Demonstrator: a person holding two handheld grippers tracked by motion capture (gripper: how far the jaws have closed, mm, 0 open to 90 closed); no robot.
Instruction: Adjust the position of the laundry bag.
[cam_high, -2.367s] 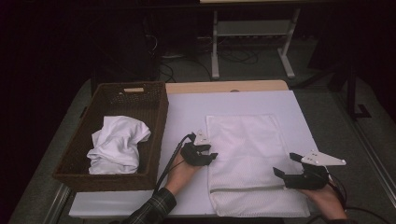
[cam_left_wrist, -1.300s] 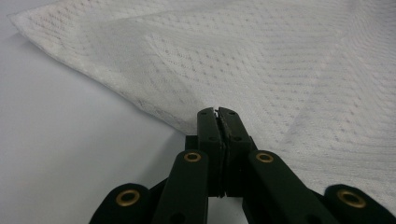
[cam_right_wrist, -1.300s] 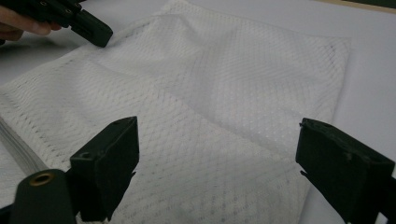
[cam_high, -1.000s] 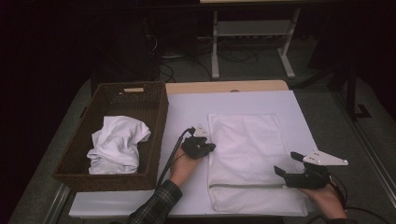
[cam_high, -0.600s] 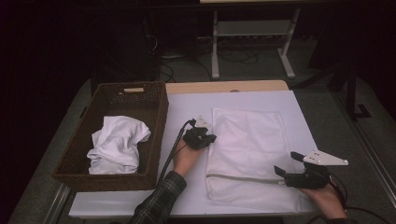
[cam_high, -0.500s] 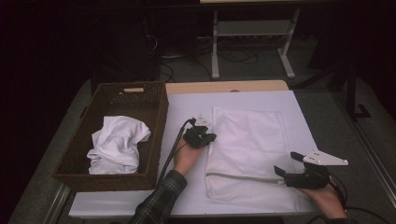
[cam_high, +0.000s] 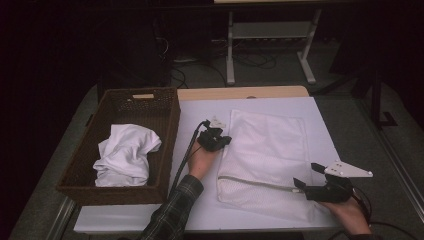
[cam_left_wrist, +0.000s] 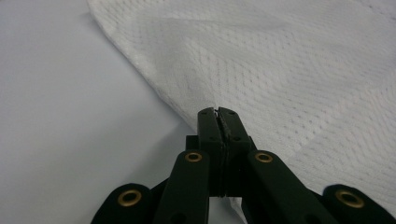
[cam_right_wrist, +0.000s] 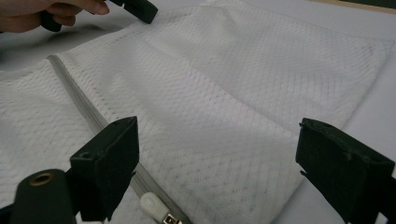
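Mesh bag (cam_high: 267, 150) flat on desk (cam_high: 200, 112), near its right edge.
Left gripper (cam_high: 218, 140) pinches bag's left edge — jaws clamped; right gripper (cam_high: 306, 186) gapes wide over the zipper (cam_high: 257, 183), holding nothing.

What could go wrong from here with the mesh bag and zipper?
1. The left gripper pinches only the thin edge of the mesh bag; a further pull may slip it free or bunch the fabric.
2. The right gripper stands open over the zipper pull, not holding it, so closing now could catch mesh instead.
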